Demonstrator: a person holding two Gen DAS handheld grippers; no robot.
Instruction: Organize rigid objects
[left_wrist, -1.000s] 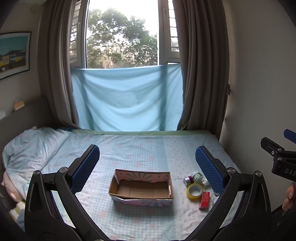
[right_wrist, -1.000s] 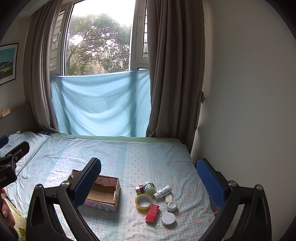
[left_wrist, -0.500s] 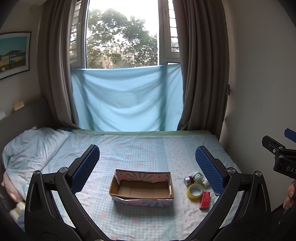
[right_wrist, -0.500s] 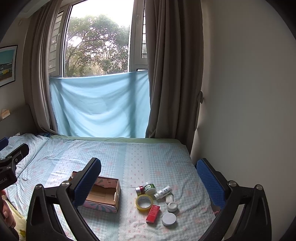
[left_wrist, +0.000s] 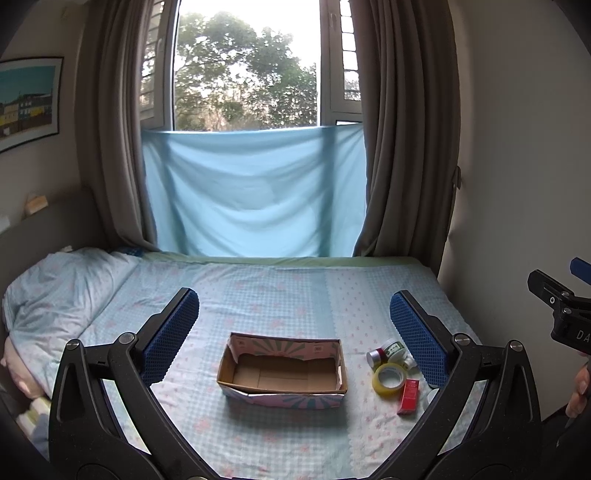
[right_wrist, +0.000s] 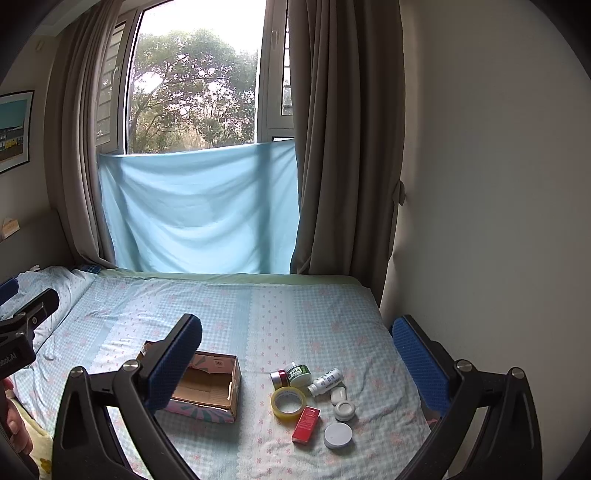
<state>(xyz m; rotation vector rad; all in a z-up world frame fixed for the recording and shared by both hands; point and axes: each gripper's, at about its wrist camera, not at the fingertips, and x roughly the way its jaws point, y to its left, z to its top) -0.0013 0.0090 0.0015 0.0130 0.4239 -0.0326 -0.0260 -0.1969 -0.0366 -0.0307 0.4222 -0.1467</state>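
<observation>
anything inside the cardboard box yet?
No. The left wrist view shows the cardboard box open, with only bare brown floor. Its near wall hides a strip of floor; in the right wrist view a finger covers its left corner.

- The left gripper (left_wrist: 294, 325) has black angular arms with silver screws.
- Its fingers (left_wrist: 170, 336) carry blue dimpled pads.
- The right gripper (right_wrist: 297, 354) looks identical; white lettering marks its body.

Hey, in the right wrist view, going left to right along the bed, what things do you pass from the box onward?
Cardboard box → yellow tape roll → red carton → round white lid. The small jars and the bottle behind them bunch together, so I leave those out.
</observation>
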